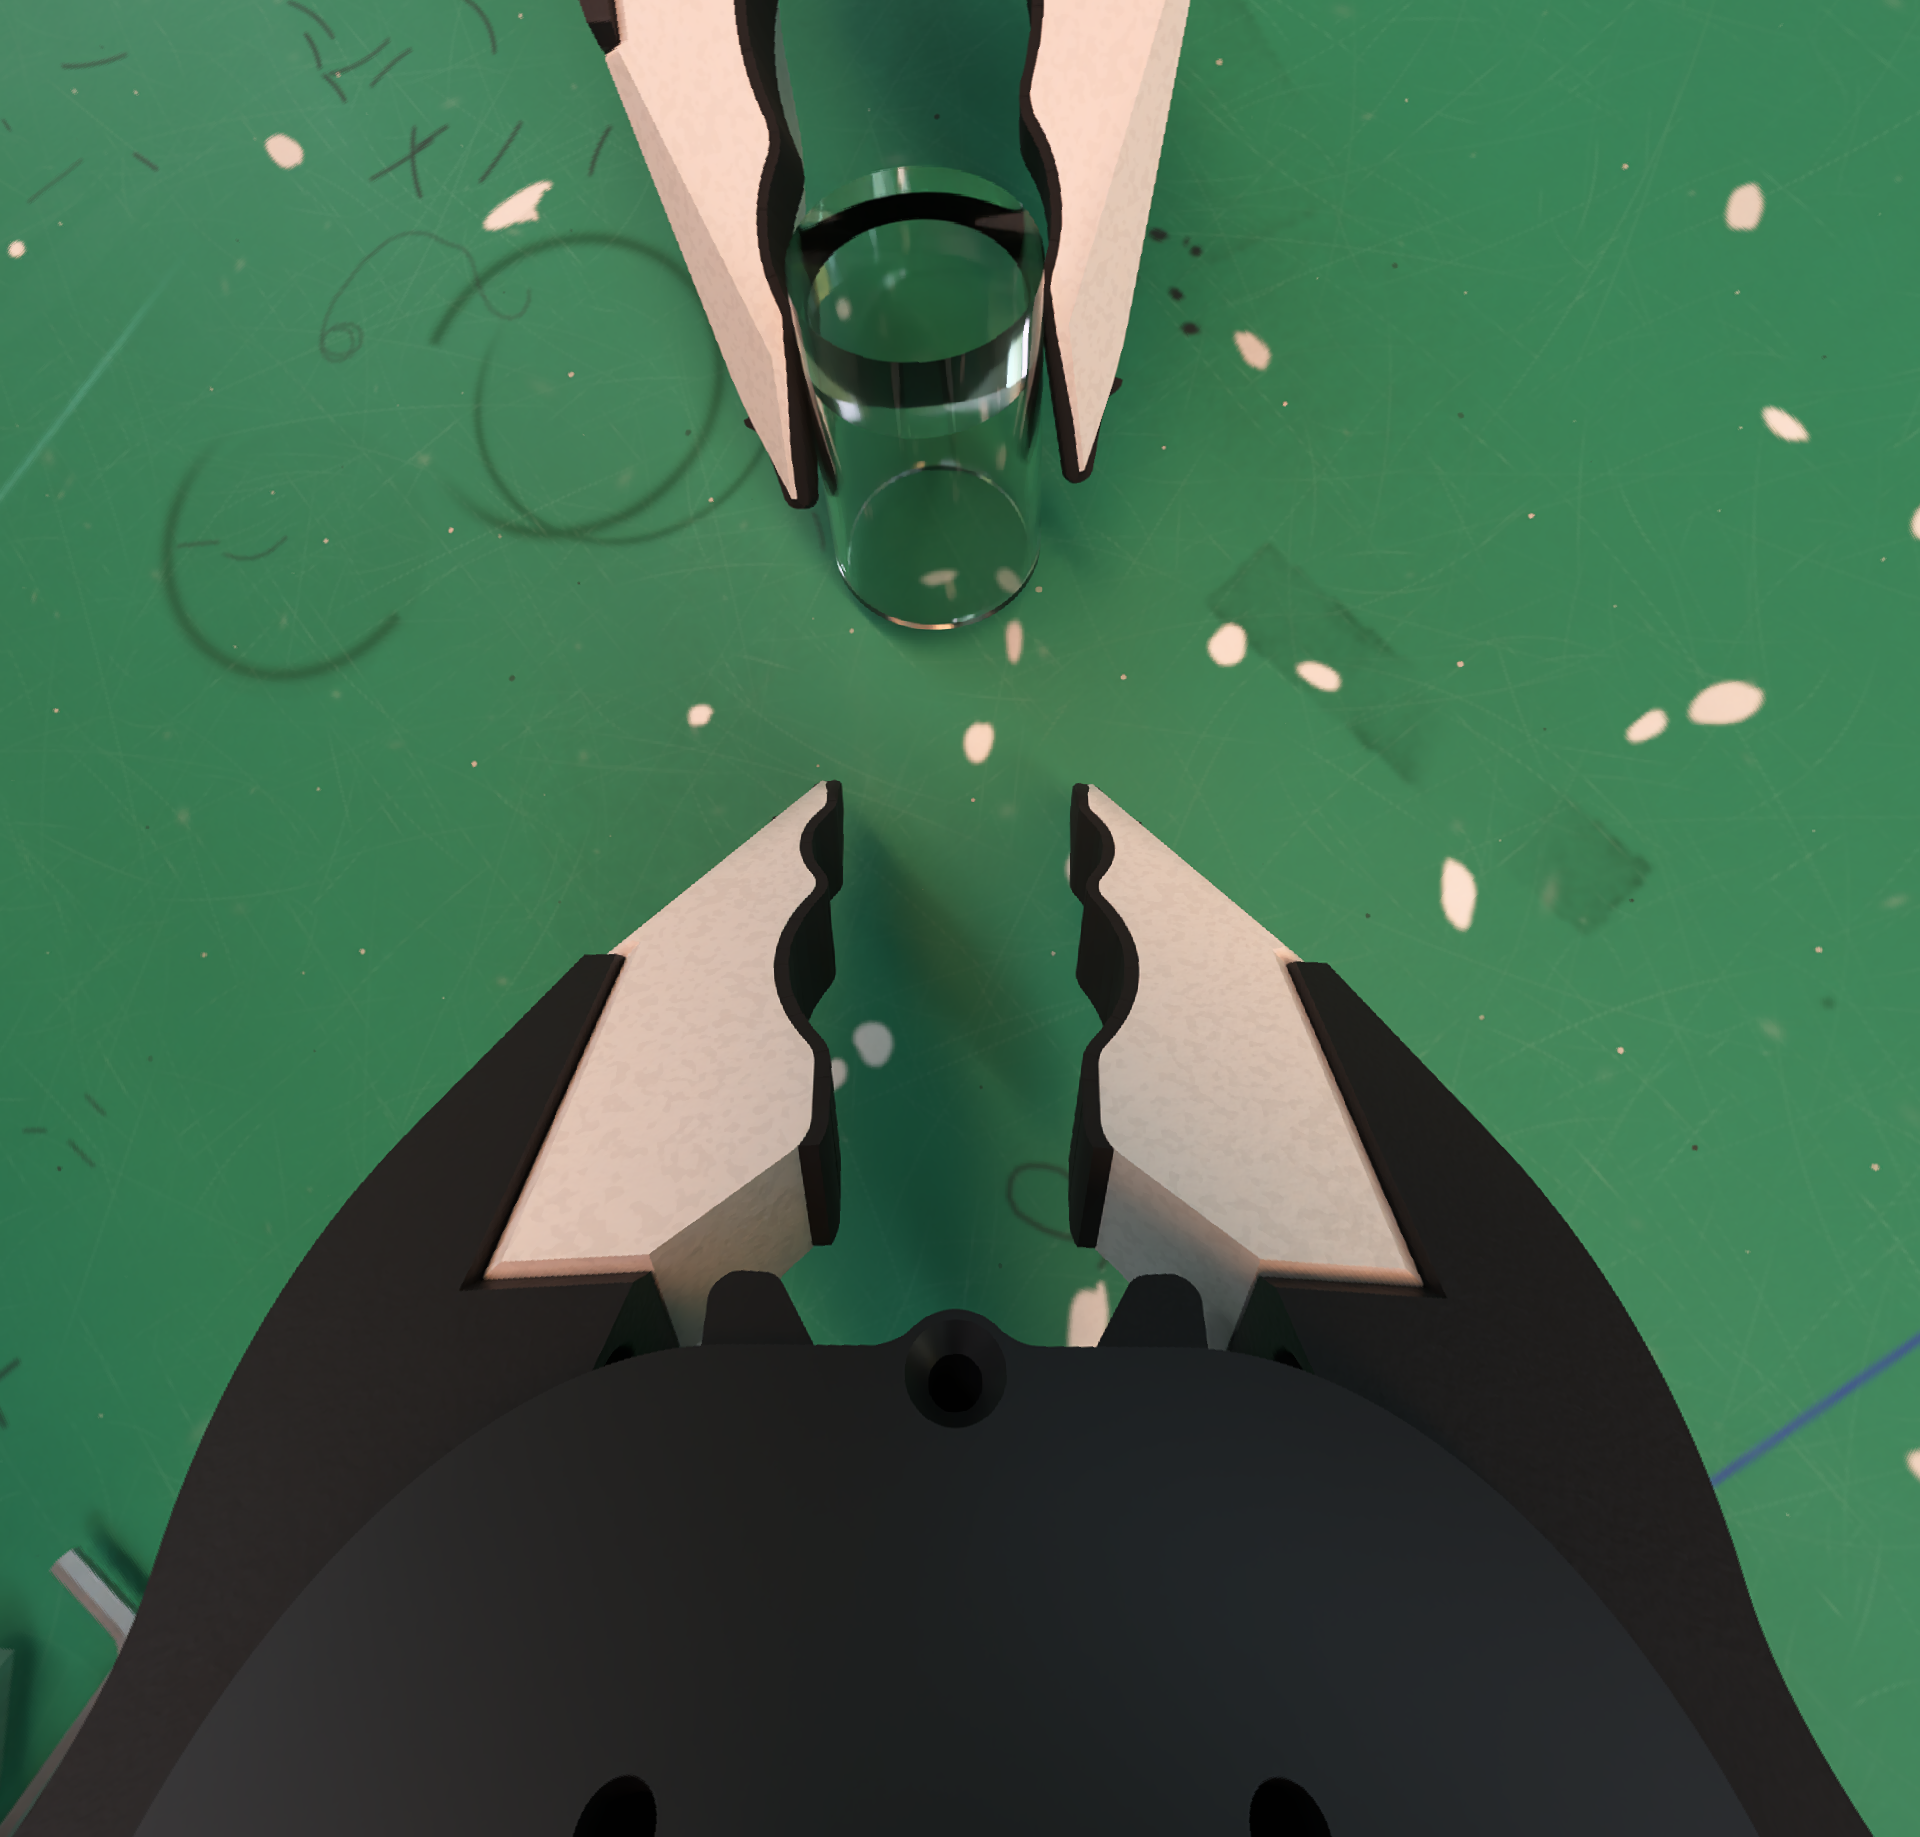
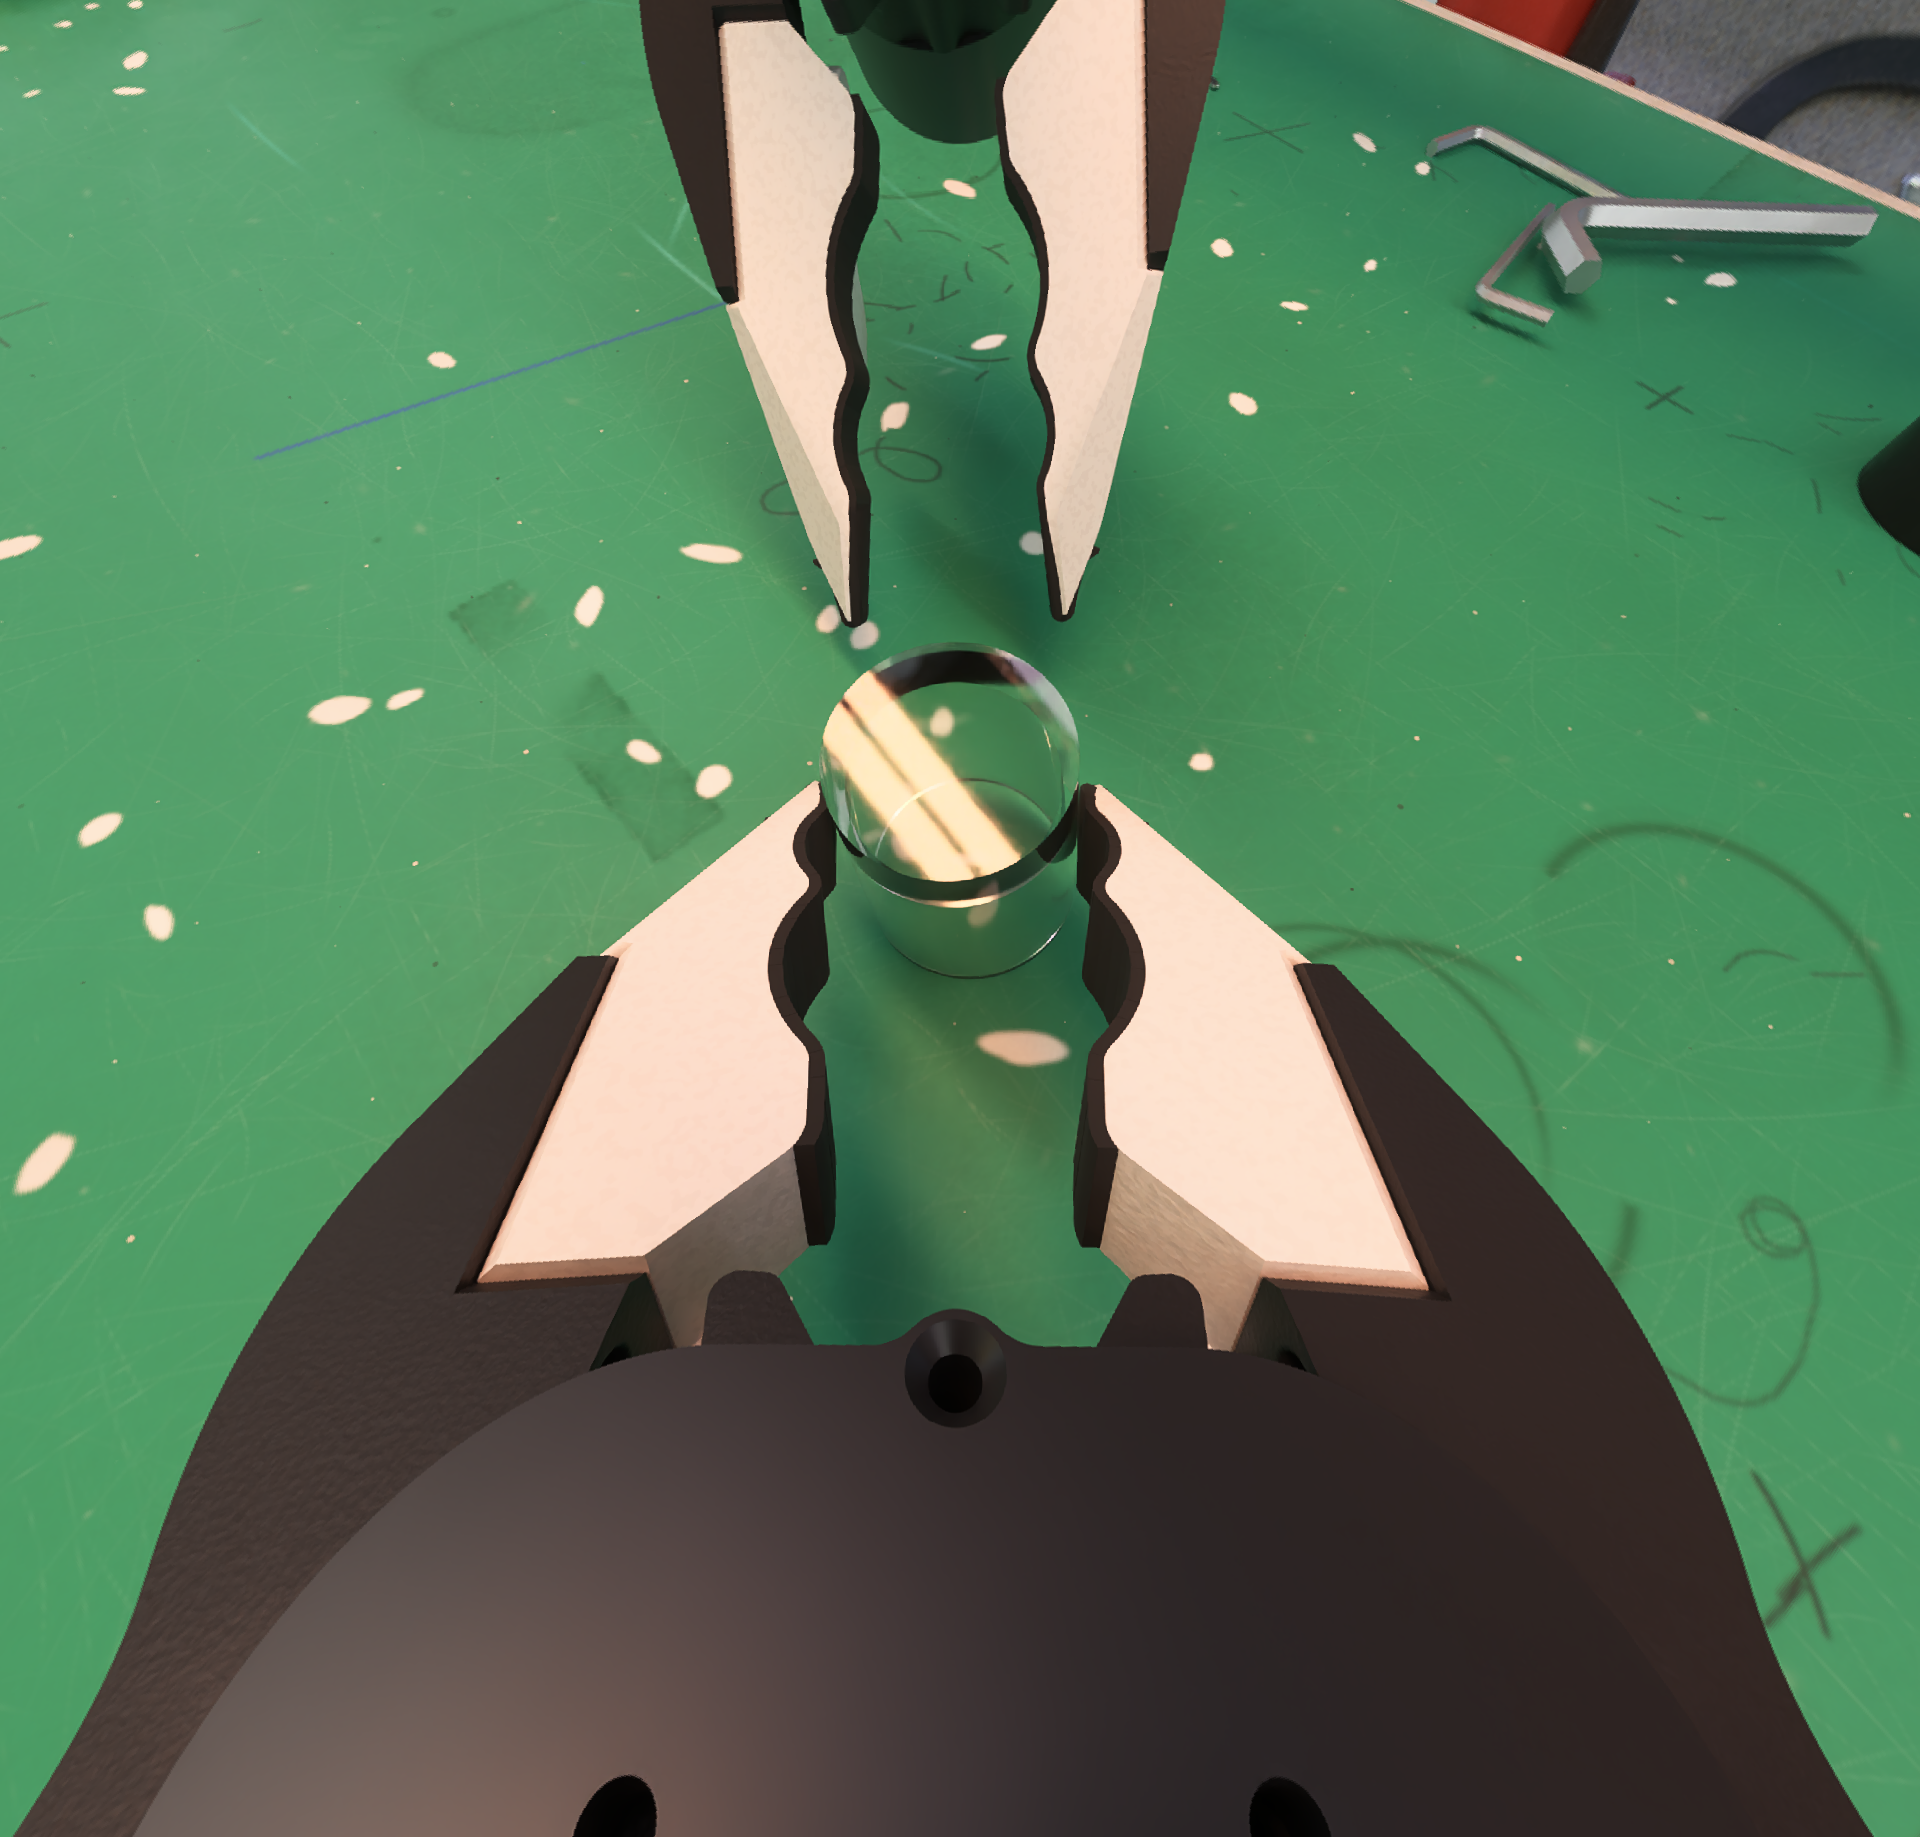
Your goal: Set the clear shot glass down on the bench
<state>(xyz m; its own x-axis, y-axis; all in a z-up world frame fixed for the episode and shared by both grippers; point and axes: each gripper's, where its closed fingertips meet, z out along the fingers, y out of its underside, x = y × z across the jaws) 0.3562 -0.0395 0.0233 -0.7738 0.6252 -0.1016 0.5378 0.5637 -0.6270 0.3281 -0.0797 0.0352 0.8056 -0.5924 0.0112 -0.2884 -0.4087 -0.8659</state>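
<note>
The right gripper [image 2: 954, 800] holds the clear shot glass [image 2: 951, 811] only between its fingertips, the jaws closed against the smooth round wall, so I judge that the glass could slip or tip over if the jaws open before its thick base is flat on the bench [image 2: 312, 956]. The glass is a short cylinder, low over the scratched green mat with pale paint spots, but I cannot tell if it touches. Beyond the glass the left gripper [image 2: 961, 603] is partly open and empty, and farther behind it lie steel hex keys [image 2: 1662, 224].
</note>
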